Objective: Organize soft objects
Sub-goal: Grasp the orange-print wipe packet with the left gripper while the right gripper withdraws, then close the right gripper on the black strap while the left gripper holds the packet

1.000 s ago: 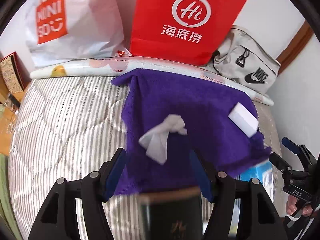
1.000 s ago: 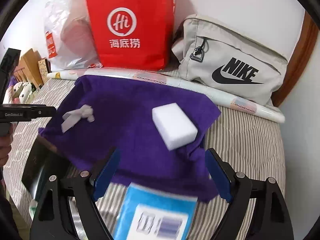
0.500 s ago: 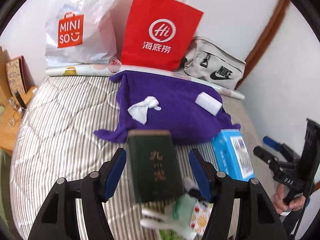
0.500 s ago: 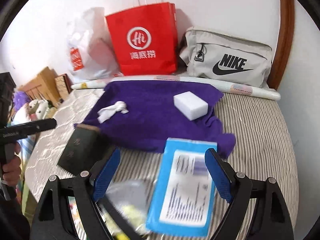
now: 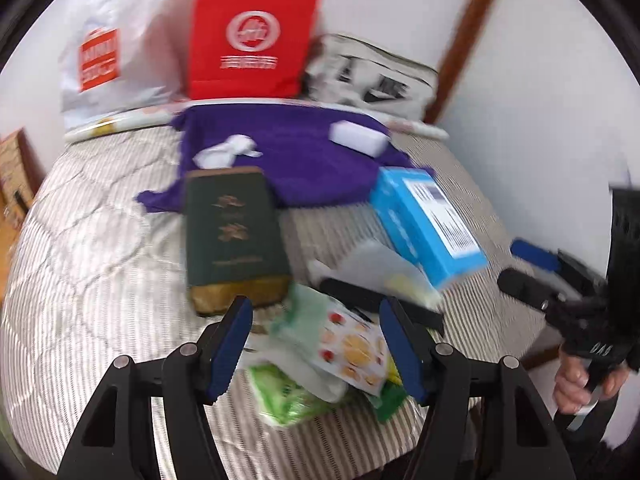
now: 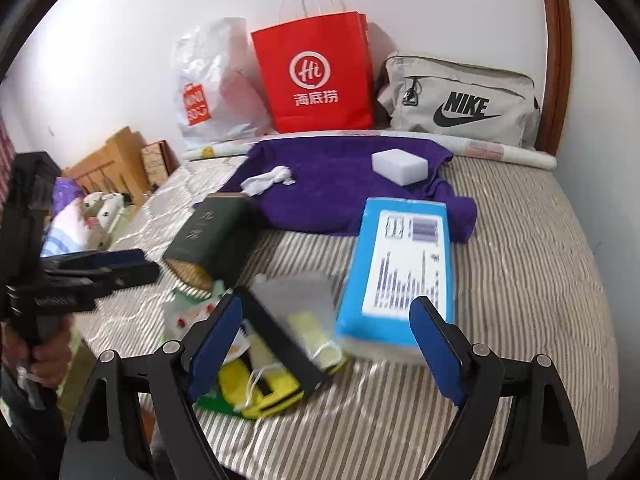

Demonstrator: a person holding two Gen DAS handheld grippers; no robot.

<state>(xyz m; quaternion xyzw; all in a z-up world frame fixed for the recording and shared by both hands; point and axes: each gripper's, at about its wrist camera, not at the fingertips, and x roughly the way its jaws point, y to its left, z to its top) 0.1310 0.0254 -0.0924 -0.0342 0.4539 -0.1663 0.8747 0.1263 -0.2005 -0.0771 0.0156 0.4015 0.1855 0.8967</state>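
Two hand-held grippers hang above a striped quilted bed (image 6: 520,264), each with nothing between its blue pads. The left hand-held gripper (image 5: 316,344) has its jaws moderately apart over a heap of green and fruit-printed packets (image 5: 320,360) at the near edge of the bed. The right hand-held gripper (image 6: 326,346) stands wide, above a clear pouch with a black strip (image 6: 288,320) and a yellow item (image 6: 260,392), the latter blurred beyond identification. At the far end of the bed a purple towel (image 6: 340,184) lies spread flat. A white sponge block (image 6: 398,166) rests on its right part; a crumpled white cloth (image 6: 270,178) rests on its left part, well apart from the sponge. A dark green box (image 6: 212,236) lies just beside the towel's near left corner, and in the left wrist view its far end overlaps the towel edge. A blue carton (image 6: 404,268) with a printed label lies near the towel's right corner. Against the wall stand a white plastic bag (image 6: 212,88), a red paper bag (image 6: 316,76) and a grey pouch (image 6: 460,100). A long rolled sheet (image 6: 500,148) lies along the towel's far edge. The left wrist view is motion-blurred.
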